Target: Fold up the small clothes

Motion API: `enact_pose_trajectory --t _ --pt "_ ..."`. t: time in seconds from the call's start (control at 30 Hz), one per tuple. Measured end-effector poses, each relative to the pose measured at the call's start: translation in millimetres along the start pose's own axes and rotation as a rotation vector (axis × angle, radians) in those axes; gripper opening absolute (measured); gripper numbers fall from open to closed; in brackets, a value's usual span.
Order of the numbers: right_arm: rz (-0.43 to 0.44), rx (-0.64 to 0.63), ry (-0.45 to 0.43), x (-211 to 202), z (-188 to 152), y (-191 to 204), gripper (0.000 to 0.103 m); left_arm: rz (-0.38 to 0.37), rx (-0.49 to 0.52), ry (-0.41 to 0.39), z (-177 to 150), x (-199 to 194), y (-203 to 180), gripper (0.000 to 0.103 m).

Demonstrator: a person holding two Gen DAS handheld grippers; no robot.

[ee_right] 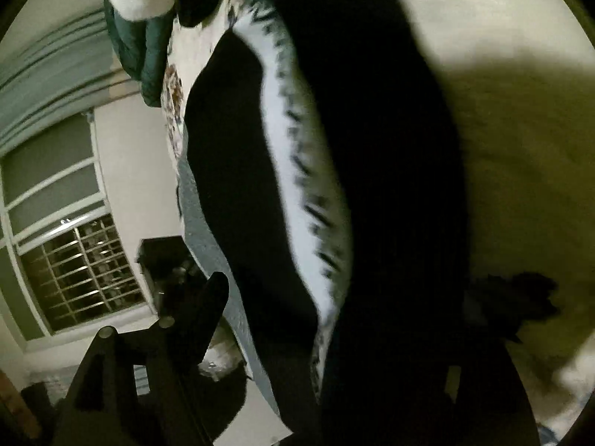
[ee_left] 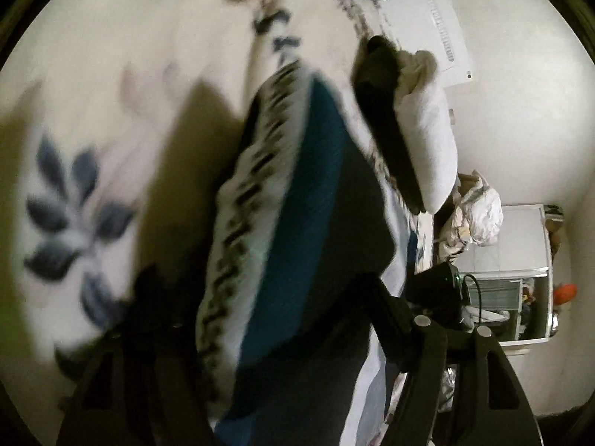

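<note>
Dark teal garment w/ white black-patterned band (ee_left: 297, 200) clamped btwn left gripper (ee_left: 260, 297) fingers, also right gripper (ee_right: 334, 297); above floral bedsheet (ee_left: 74, 193).

Matte black angular tool (ee_left: 260, 297) fingers (ee_left: 394, 304), round silver screw heads (ee_left: 422, 320) at the pivots.

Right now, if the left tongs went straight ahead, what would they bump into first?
The left tongs already have the dark teal garment with the white patterned band between them, so probably that; the flowered bedsheet lies behind.
</note>
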State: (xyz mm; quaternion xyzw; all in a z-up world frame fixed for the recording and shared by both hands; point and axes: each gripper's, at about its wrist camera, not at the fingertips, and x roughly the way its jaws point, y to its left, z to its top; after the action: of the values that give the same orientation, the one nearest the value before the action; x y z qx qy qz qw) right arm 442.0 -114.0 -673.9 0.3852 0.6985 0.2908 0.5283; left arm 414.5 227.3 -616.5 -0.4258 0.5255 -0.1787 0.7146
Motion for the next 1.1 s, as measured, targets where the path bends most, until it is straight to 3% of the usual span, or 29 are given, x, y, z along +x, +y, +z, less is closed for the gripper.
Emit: enact_pose_trajectory --t 0.03,0.07,0.17,0.27,0.37,0.63,0.87,1.1 --pt "-0.032 -0.015 -0.004 2.2 -0.6 4.8 0.056 0.013 0.021 -0.004 1.8 -1.2 -8.0 0.027" --pt "-0.059 -0.025 -0.013 4.1 -1.4 8.2 0.039 0.033 0.040 -0.008 2.8 -3.5 -16.5 0.023" --pt "-0.081 0.002 -0.073 0.0 -4.9 18.2 0.031 0.092 0.083 -0.022 4.5 -11.1 -38.3 0.020" --pt "-0.121 -0.002 -0.121 -10.1 -14.8 40.3 0.028 0.100 0.100 -0.021 10.1 -17.0 -60.3 0.019" --pt "-0.107 -0.007 -0.169 -31.3 -23.0 62.2 0.027 0.084 0.131 -0.025 23.8 -27.6 -83.4 0.019" --pt "-0.101 -0.075 -0.320 -134.3 -10.7 143.9 0.027 0.050 0.266 -0.043 93.7 -14.6 -182.9 0.019" --pt "-0.118 -0.086 -0.472 -237.6 63.6 189.3 0.027 0.044 0.390 -0.057 171.6 35.6 -282.7 0.020" --pt "-0.170 -0.059 -0.518 -281.2 164.5 192.2 0.027 0.200 0.473 -0.037 230.5 104.4 -300.9 0.022"
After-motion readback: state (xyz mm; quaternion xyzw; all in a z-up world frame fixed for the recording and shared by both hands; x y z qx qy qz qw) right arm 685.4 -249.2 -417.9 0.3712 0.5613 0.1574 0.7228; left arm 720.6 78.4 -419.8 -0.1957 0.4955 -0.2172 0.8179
